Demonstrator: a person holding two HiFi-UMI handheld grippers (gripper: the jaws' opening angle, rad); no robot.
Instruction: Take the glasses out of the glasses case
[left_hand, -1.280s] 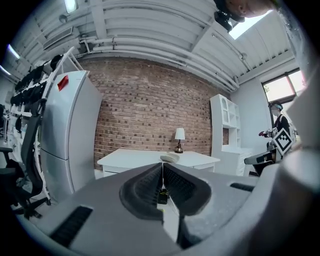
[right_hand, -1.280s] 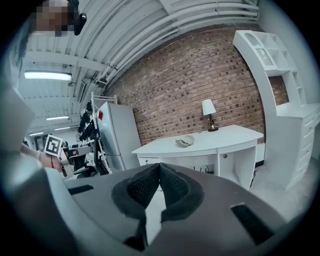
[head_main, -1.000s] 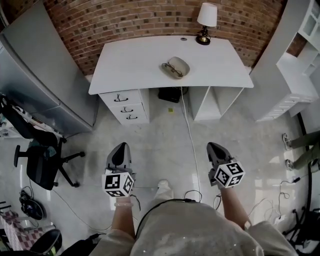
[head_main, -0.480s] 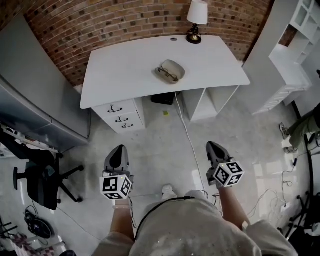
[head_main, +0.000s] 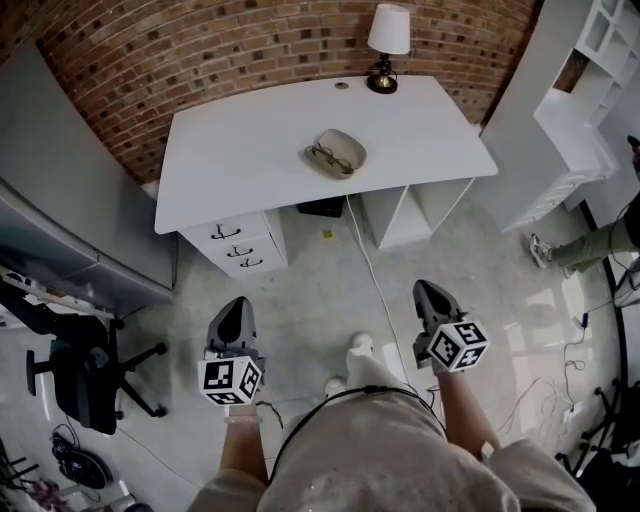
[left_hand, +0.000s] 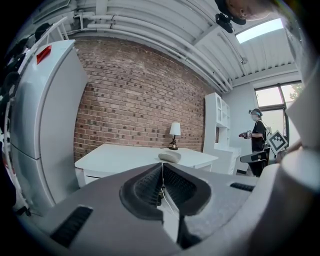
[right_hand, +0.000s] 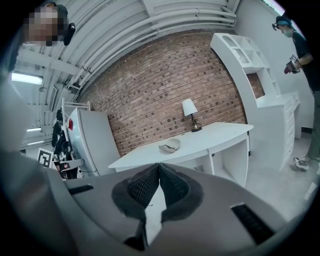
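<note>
An open beige glasses case (head_main: 337, 152) lies near the middle of the white desk (head_main: 230, 150), with dark-framed glasses (head_main: 327, 157) resting in it. The case also shows far off in the left gripper view (left_hand: 170, 156) and the right gripper view (right_hand: 170, 145). Both grippers hang over the floor, well short of the desk. My left gripper (head_main: 235, 313) is shut with nothing between its tips (left_hand: 162, 167). My right gripper (head_main: 428, 295) is shut and empty too (right_hand: 159, 169).
A small lamp (head_main: 385, 45) stands at the desk's back edge by the brick wall. Drawers (head_main: 240, 252) sit under the desk's left side, and a cable (head_main: 365, 270) trails across the floor. An office chair (head_main: 85, 370) is at the left, white shelving (head_main: 575, 130) at the right, where a person's leg (head_main: 590, 245) shows.
The desk and case have shifted left and slightly down in the head view as I walk closer. Both grippers stay shut and keep their places in the picture.
</note>
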